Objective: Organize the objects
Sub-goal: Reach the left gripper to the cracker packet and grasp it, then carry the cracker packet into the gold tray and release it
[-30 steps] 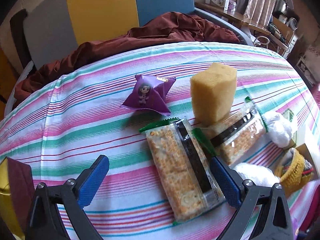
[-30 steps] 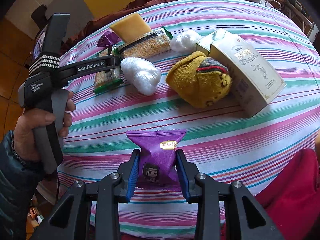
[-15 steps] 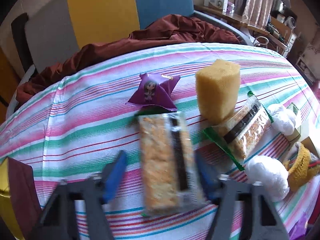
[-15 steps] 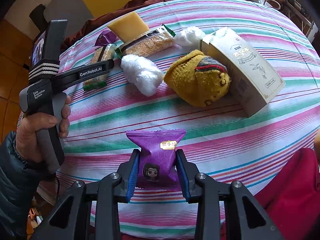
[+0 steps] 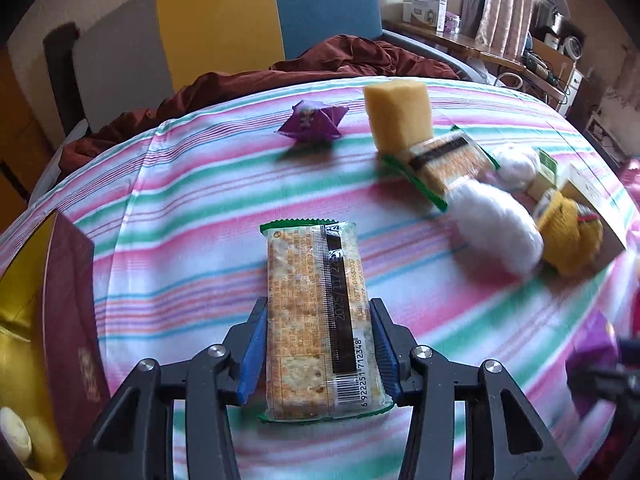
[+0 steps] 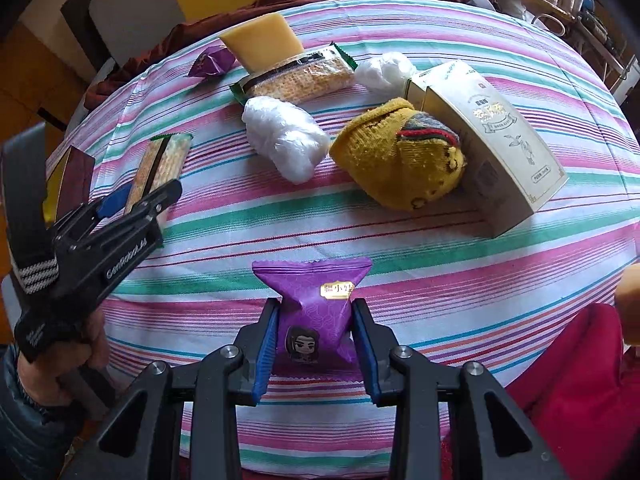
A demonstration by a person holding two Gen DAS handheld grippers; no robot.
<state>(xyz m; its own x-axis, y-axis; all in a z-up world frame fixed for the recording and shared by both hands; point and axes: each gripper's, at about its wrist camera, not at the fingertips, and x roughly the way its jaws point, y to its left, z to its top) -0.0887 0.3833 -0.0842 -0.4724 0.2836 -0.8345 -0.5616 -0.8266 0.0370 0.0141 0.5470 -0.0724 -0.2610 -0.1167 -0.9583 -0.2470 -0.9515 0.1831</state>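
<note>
Left gripper (image 5: 318,350) clamped on cracker pack (image 5: 320,312), long axis running straight ahead between its pads; right gripper (image 6: 314,350) clamped on purple snack pouch (image 6: 314,320)

On the pink-and-green striped tablecloth (image 6: 400,248), the yellow sponge block (image 6: 260,40) stands at the far side on one end of a clear-wrapped cracker pack (image 6: 300,76), with a small purple foil candy packet (image 6: 212,62) to its left. Nearer, a white crumpled plastic bag (image 6: 284,138) lies left of the yellow knitted hat (image 6: 396,158), which touches the cream cardboard carton (image 6: 492,136) on its right.
</note>
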